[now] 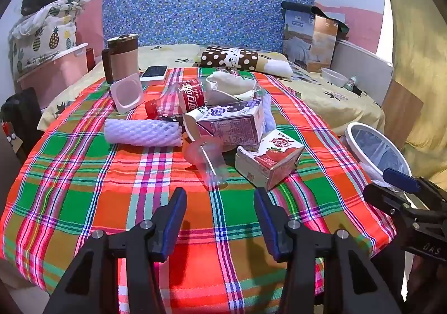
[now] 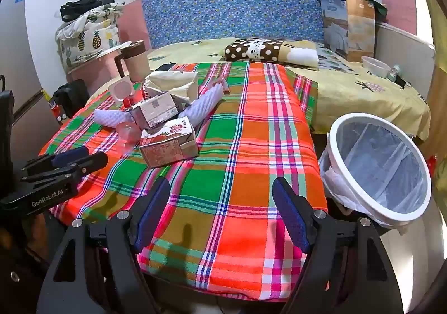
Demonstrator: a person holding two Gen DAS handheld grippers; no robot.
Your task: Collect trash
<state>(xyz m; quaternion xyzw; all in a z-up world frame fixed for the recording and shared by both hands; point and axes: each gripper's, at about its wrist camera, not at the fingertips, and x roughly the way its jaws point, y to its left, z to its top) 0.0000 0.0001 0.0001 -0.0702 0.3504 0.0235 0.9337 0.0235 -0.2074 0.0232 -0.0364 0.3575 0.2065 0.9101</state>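
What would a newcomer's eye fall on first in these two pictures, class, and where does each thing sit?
First comes the bright plaid cloth covering the table, with a heap of trash at its middle: a strawberry carton, a cola bottle and white foam netting. Next is the white bin, lined and tilted, off the table's right edge. Both the left gripper and the right gripper are open above the cloth.

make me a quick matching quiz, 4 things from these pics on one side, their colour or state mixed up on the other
Things:
1. cola bottle
2. strawberry carton
3. trash bin
4. foam sleeve

Descriptions:
a. white rim, clear liner, beside the table
b. lying on its side, red cap
c. white netted roll
d. red and white box nearest the grippers

Pairs: 1-b, 2-d, 3-a, 4-c
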